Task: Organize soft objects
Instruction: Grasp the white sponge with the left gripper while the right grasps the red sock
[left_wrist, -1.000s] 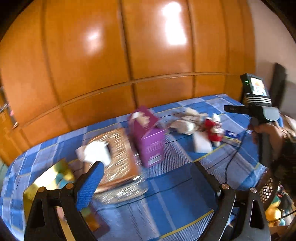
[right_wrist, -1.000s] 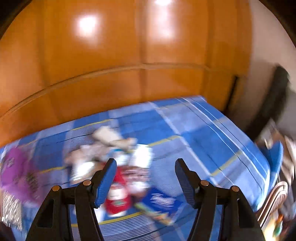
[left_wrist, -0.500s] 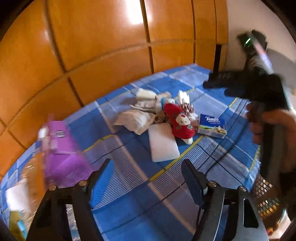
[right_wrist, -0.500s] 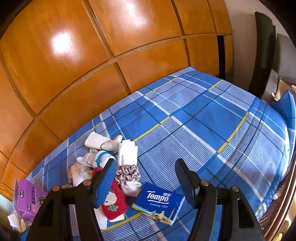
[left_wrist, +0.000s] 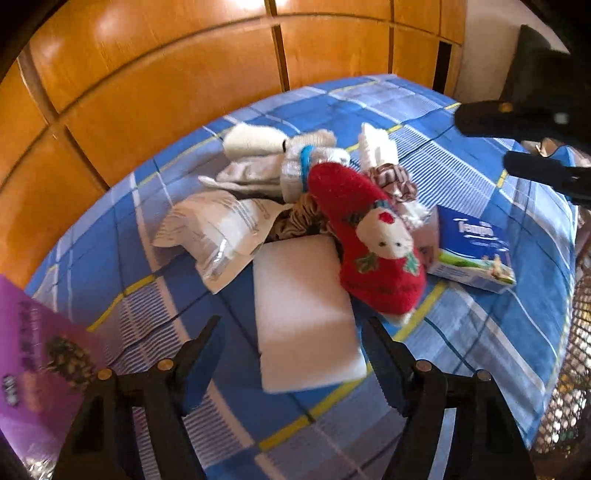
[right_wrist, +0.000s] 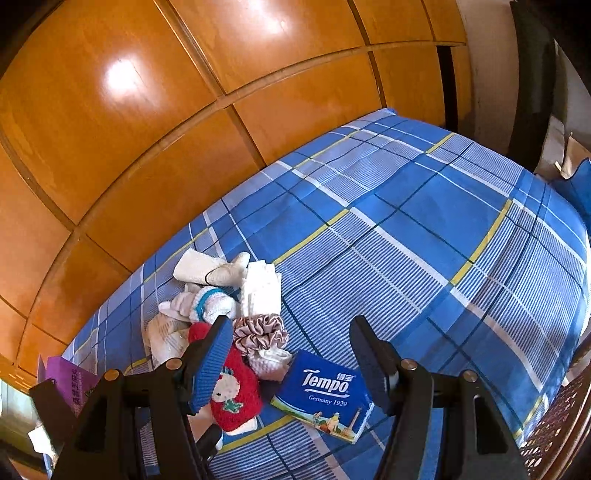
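Blue plaid cloth (right_wrist: 424, 229) covers one bed, set against orange wooden panels (right_wrist: 147, 110); near its left part lies one heap of soft things. One purple box (left_wrist: 40, 354) stands at the left edge of the left wrist view, apart from the heap. One flat white pad (left_wrist: 303, 314) lies nearest the left gripper (left_wrist: 291, 365), its near end between the two blue-padded fingers, which have just been closing and now stand half apart, pressing on nothing. One red sock with a white animal face (left_wrist: 369, 243) lies partly on the pad's far right corner; one blue Tempo tissue pack (right_wrist: 328, 395) sits just right of it. One crumpled clear packet (left_wrist: 218, 232) lies to the pad's left. Behind come one white sock with a blue band (right_wrist: 207, 302), one folded white cloth (right_wrist: 262, 288), one cream roll (right_wrist: 199, 269), and two scrunchies, one pink (right_wrist: 260, 330) and one brown striped (left_wrist: 301, 219). The right gripper (right_wrist: 291, 365) hovers over the tissue pack, fingers moderately apart and empty.
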